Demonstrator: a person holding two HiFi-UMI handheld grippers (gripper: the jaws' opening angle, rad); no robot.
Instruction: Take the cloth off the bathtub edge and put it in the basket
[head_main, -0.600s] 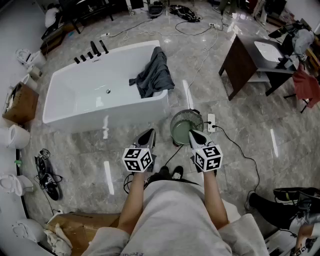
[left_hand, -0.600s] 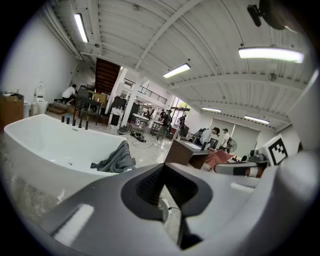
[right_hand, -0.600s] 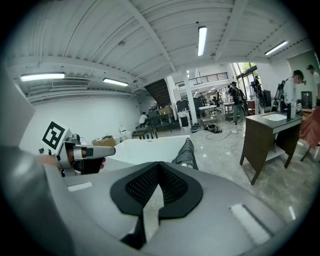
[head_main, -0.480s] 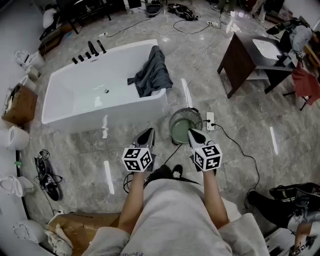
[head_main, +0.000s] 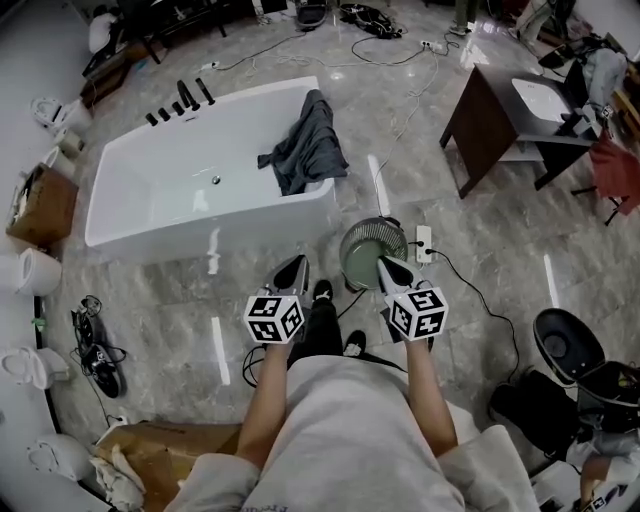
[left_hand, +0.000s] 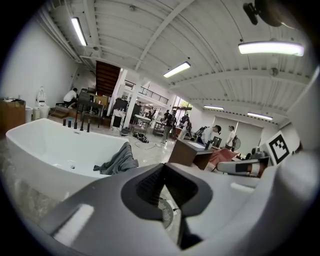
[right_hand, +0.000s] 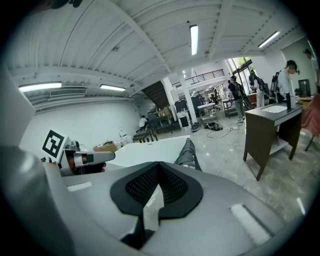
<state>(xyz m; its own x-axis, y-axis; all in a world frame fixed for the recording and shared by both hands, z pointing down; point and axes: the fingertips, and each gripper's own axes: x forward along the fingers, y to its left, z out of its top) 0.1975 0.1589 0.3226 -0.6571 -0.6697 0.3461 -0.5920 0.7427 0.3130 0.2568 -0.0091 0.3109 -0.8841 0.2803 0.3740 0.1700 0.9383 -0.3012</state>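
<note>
Seen from the head view, a white bathtub (head_main: 150, 225) stands on a glossy grey marble floor (head_main: 480, 260) strewn with cables, the dark grey cloth (head_main: 308, 150) draped over the rim at the tub's right end, part inside and part hanging outside. A round basket (head_main: 350, 240) sits on the floor just off the tub's near right corner, between the left tool (head_main: 295, 266) and the right tool (head_main: 386, 268), both held level over the floor and clenched on nothing. A dark desk (head_main: 480, 130) carrying a white basin stands well apart to the right. In the left gripper view, the left tool (left_hand: 163, 165) has its jaws together and empty, the cloth (left_hand: 117, 162) on the tub's edge beyond them, under strip lights in a wide workshop hall. In the right gripper view, the right tool (right_hand: 159, 163) is likewise clenched and empty, the cloth (right_hand: 187, 154) ahead on the tub's edge and the desk (right_hand: 270, 125) at right.
</note>
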